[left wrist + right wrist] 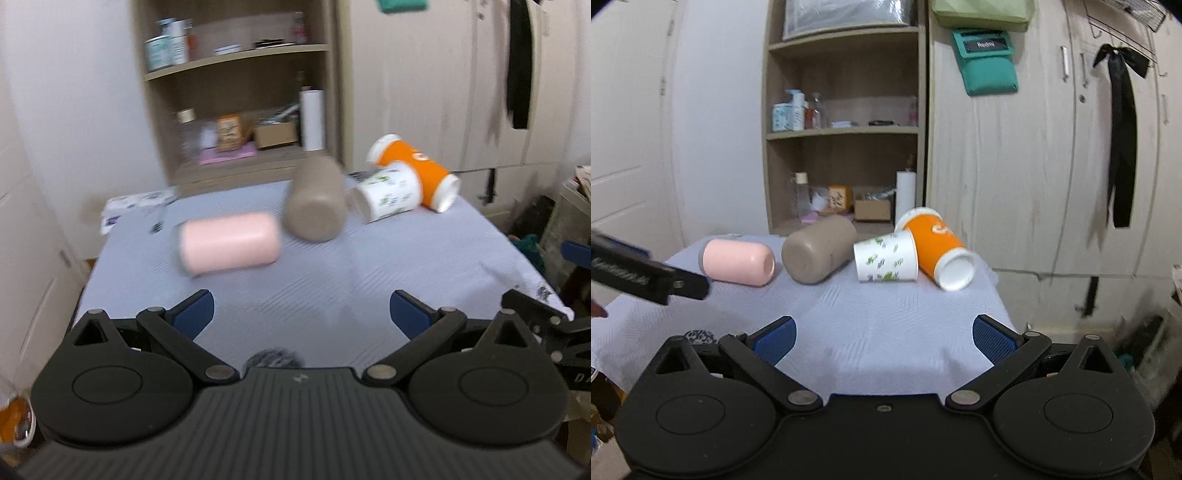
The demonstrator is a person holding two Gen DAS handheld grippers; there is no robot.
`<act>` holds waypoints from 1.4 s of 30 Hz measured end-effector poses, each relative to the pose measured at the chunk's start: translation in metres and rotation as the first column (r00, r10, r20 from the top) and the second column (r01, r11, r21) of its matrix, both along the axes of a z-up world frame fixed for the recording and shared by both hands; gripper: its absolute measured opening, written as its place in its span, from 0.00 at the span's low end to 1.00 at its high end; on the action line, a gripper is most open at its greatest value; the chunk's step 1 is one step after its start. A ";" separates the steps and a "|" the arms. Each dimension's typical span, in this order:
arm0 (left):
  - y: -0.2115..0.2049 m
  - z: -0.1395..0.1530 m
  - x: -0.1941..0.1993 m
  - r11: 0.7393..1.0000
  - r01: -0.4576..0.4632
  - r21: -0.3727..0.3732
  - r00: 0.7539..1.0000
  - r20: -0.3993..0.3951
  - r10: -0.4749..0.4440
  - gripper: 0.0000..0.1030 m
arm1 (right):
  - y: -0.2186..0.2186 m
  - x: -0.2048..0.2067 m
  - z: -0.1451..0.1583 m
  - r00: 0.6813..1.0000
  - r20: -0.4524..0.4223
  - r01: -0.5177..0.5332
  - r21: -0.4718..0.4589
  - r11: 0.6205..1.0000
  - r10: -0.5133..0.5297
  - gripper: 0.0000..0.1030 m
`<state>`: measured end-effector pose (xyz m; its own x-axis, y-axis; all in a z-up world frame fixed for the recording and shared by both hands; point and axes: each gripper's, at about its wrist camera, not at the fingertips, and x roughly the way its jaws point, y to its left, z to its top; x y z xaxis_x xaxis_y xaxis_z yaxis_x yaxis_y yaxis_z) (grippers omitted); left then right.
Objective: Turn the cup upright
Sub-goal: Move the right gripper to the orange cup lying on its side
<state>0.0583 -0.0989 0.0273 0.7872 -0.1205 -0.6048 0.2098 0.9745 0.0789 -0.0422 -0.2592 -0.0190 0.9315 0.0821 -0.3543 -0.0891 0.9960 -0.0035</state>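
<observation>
I am holding both sets of fingers released and empty, the left gripper (301, 314) and right gripper (884, 341) hovering over the near part of the desk (886, 332), well short of the cups. Four are lying on their sides along the far edge: pink cup (738, 261), taupe cup (816, 254), printed paper cup (886, 258) leaning against the orange cup (936, 249). The near cloth is giving me open room; the orange cup is sitting close to the right edge, so I judge it risky.
</observation>
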 end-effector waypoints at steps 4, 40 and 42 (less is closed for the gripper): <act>-0.031 0.004 0.017 0.995 0.097 -0.014 0.994 0.048 -0.097 1.00 | -0.025 0.022 0.001 1.000 0.016 -0.003 -0.094 0.996 0.005 1.00; -0.151 0.002 0.281 0.965 0.169 -0.200 0.931 -0.289 -0.223 0.86 | -0.127 0.253 0.004 0.930 -0.258 -0.198 0.245 0.949 0.260 0.83; -0.149 0.002 0.289 0.963 0.158 -0.219 0.926 -0.307 -0.222 0.84 | -0.126 0.261 0.003 0.927 -0.273 -0.194 0.239 0.951 0.258 0.83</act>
